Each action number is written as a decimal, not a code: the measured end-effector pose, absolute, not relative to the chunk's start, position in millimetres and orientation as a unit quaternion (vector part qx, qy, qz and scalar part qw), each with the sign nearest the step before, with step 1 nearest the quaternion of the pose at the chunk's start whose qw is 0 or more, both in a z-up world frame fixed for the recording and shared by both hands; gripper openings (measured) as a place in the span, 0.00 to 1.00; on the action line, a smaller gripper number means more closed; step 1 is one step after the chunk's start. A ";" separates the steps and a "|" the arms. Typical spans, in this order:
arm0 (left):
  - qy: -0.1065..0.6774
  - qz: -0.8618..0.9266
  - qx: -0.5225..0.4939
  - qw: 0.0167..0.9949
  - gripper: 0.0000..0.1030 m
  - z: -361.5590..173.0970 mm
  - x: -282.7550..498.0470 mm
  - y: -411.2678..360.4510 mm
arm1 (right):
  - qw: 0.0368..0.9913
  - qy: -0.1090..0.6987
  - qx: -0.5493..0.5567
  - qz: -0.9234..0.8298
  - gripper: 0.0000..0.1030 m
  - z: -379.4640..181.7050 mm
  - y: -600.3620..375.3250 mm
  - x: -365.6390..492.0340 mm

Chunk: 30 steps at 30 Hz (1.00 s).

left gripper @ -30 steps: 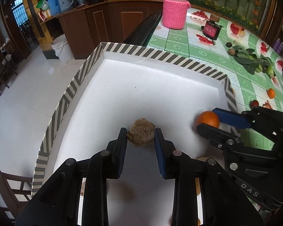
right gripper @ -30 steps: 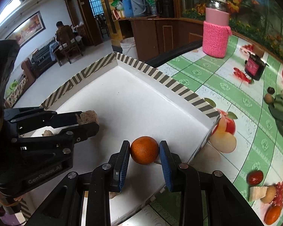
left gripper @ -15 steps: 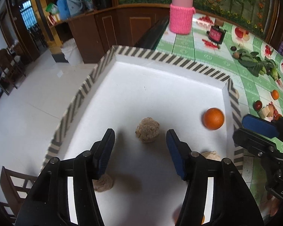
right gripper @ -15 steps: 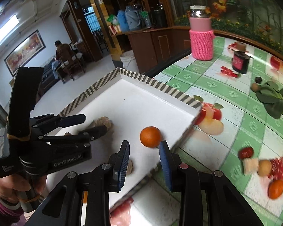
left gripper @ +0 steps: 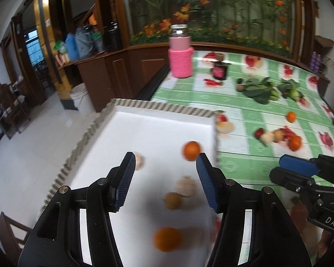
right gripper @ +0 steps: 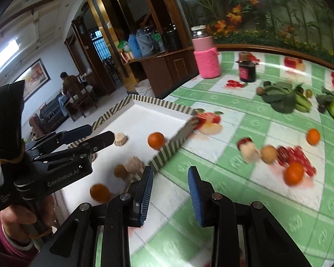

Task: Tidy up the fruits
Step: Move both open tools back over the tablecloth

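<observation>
- The striped-rimmed white tray (left gripper: 158,108) sat at the table's edge, and inside it lay the sorted fruit: an orange (left gripper: 191,150) close to the far right wall, a second orange (left gripper: 167,239) nearer the front, and three pale or brown rough-skinned fruits, one at the left (left gripper: 139,161) and two touching in the middle (left gripper: 184,187).
- From the right wrist view the same tray (right gripper: 160,104) showed its near wall tilted across the frame, with the far orange (right gripper: 156,140) just inside it.
- More fruit waited on the green checked tablecloth (right gripper: 222,155), well apart from the tray: a small cluster with a red piece, a pale piece and a brown round one (right gripper: 269,154), an orange (right gripper: 294,174) just beside them, and another orange (right gripper: 313,136) farther off.
- The left gripper (left gripper: 165,179) hung above the tray with its blue pads (left gripper: 124,179) spread wide and nothing between them.
- The right gripper (right gripper: 170,192) was over the tablecloth beside the tray, its pads (right gripper: 194,197) a moderate gap apart and empty.
- A hand in a pink sleeve (right gripper: 15,229) held the left gripper's handle.
- Farther back stood a jar in a pink knitted cover (left gripper: 180,54), a small dark jar (left gripper: 220,70) and leafy greens (left gripper: 261,90).
</observation>
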<state>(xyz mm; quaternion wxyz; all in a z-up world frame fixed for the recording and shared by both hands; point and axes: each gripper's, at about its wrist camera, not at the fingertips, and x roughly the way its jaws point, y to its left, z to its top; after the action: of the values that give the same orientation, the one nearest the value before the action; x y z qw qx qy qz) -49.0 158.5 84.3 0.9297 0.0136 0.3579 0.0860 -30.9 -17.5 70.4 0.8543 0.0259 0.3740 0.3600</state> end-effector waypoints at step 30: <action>0.414 -0.029 0.006 0.910 0.55 60.2 -24.3 49.2 | 0.881 0.414 0.043 0.224 0.31 44.8 -148.5 -30.3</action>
<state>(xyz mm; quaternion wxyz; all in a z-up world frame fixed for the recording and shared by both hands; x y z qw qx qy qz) -24.3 49.2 60.2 0.9097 0.0061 0.4142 -0.0287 -30.3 -148.5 44.8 0.8814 0.0432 0.4137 0.2240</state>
